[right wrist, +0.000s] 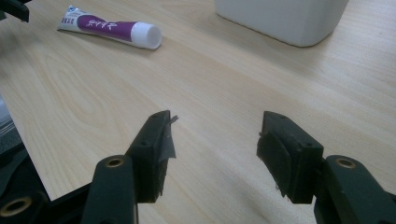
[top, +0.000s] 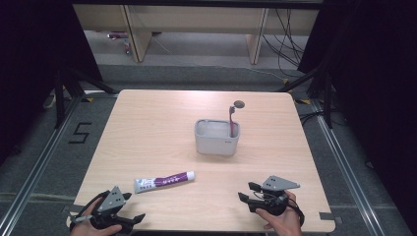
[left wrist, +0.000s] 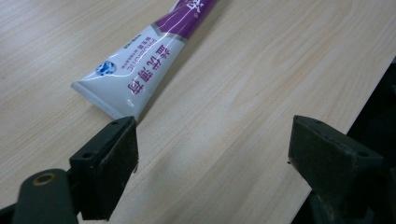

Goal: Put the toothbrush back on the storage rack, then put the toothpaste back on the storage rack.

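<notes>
Left tool [left wrist: 212, 154] gaping, low beside toothpaste [left wrist: 154, 51]

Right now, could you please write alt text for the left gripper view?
A purple-and-white toothpaste tube lies flat on a pale wooden table, its crimped end just beyond the left gripper, whose two black jaws stand wide apart with nothing between them.

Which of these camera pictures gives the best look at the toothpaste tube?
The high view: the whole toothpaste tube lies flat on the table, crimped end to cap. The right gripper view also shows its full length, but far off. The left gripper view shows its crimped end close up, with readable print; the cap is cut off.
</notes>
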`<state>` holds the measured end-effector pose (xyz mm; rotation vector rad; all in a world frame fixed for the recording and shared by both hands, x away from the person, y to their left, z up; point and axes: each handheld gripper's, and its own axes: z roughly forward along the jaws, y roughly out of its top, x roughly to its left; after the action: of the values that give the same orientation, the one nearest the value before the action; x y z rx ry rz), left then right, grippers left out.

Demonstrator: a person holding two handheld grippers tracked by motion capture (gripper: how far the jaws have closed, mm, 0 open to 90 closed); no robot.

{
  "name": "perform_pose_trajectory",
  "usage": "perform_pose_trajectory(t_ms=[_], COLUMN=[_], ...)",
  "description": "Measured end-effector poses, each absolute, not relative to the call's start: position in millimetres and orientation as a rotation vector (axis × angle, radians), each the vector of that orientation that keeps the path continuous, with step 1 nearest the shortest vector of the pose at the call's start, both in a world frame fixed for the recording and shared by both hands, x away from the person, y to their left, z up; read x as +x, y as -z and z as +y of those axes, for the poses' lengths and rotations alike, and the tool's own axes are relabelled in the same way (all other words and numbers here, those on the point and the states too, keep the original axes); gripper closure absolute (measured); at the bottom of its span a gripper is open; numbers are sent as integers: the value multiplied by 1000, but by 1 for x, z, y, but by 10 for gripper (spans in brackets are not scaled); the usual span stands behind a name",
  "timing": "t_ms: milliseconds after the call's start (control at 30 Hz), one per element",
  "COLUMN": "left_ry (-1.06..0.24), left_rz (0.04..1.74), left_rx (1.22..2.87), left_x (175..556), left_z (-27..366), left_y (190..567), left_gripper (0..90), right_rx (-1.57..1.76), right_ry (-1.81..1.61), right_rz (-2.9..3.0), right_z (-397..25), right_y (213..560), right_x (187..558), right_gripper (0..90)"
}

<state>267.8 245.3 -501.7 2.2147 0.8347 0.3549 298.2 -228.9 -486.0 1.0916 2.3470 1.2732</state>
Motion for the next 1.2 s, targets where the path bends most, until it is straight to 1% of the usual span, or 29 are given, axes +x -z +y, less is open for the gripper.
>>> perform_pose_trajectory(t_ms=[167, 200, 300, 400, 467, 633, 667, 700, 933, 1100, 1200], left_ry=[-356, -350, -350, -351, -359, -380, -383, -348, -351, -360, -351], left_rz=[834, 845, 844, 846, 840, 835, 841, 830, 845, 844, 851], left_rx=[2224, 2199, 2202, 2209, 2214, 2228, 2214, 2217, 2208, 2211, 2207], left_x=[269, 268, 268, 269, 270, 270, 270, 270, 271, 271, 271], left_z=[246, 244, 245, 245, 245, 244, 243, 244, 245, 245, 245], left_y=[502, 503, 503, 502, 503, 503, 503, 502, 502, 502, 502], left_gripper=[156, 156, 156, 157, 166, 174, 174, 174, 173, 213, 262], right_rx=[1088, 1085, 1099, 1159, 1088, 1150, 1095, 1115, 1106, 1162, 1142], right_ry=[-1283, -1281, -1290, -1304, -1284, -1279, -1275, -1279, -1281, -1295, -1293], right_rz=[2360, 2360, 2371, 2372, 2372, 2364, 2356, 2353, 2354, 2367, 2369], right_z=[-229, -229, -229, -226, -229, -228, -230, -230, -232, -232, -233], right_y=[486, 486, 487, 487, 487, 486, 487, 487, 488, 490, 491], right_x=[297, 297, 298, 294, 296, 291, 293, 291, 290, 285, 284], right_gripper=[465, 466, 467, 467, 467, 467, 467, 467, 466, 465, 464])
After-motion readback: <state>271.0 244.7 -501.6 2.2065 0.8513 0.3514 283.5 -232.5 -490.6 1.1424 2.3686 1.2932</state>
